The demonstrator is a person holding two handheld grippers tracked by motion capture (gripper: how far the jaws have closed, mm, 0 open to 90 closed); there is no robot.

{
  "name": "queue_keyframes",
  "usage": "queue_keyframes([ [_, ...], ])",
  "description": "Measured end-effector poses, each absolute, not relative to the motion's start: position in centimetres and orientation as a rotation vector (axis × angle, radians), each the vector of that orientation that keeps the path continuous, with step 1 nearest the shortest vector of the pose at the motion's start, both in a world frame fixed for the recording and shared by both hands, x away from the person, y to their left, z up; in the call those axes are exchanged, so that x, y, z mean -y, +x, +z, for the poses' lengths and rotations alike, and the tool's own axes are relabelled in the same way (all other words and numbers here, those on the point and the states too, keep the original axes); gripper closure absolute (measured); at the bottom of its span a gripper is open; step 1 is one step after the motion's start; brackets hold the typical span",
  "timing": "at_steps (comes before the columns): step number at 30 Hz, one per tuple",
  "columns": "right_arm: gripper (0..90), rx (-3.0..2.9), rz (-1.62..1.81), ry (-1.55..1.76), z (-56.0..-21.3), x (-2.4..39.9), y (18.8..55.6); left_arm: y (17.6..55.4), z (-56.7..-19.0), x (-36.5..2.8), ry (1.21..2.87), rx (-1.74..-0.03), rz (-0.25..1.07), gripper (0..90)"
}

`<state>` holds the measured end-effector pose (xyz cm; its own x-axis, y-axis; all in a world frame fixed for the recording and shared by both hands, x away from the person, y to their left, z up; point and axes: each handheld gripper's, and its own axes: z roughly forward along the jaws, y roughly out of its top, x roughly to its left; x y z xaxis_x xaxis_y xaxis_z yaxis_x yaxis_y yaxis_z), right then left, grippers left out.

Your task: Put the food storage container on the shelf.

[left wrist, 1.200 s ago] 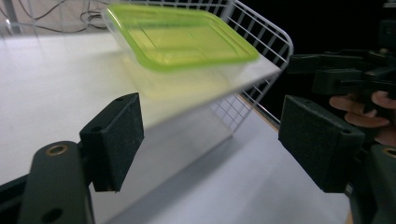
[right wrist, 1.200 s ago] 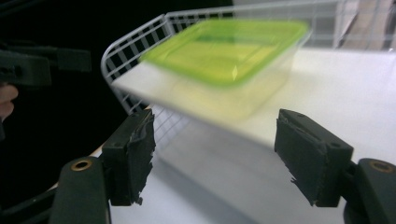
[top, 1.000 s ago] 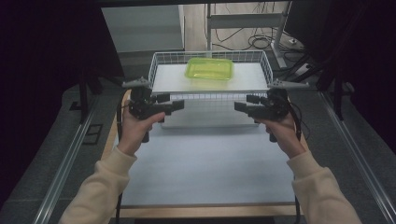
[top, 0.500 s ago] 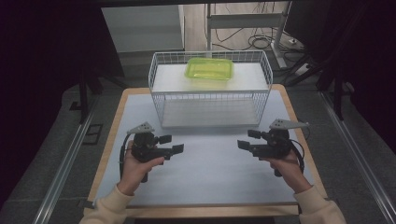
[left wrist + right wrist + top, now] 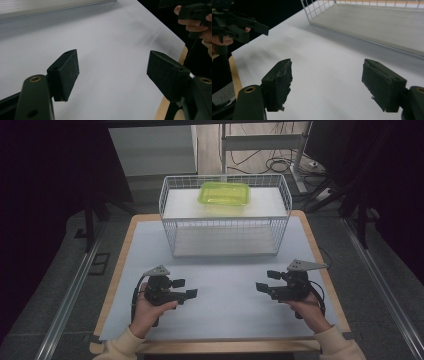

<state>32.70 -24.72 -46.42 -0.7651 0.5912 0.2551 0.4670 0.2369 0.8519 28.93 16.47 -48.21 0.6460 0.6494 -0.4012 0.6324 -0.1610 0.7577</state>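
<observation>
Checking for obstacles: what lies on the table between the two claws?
Nothing: the high view shows bare white table sheet between the left claw and the right claw.

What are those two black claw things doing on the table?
A person holds the left gripper and the right gripper low over the white table cover, pointing at each other. Both are open and hold nothing; the right one's jaws have just been opening. A lime-green plastic container sits on top of the white wire basket behind them.

Left gripper (image 5: 186,288) and right gripper (image 5: 266,281) point inward at each other, jaws apart and empty; right jaws have just been opening
</observation>
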Motion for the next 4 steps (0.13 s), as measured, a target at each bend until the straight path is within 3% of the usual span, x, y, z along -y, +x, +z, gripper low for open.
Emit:
queue_keyframes([
  [4, 15.7, -2.363, 1.558, 0.997, -47.66, 25.0, 32.49, 28.91, -48.81, -16.74, 1.859, -1.029, 0.035, 25.3],
])
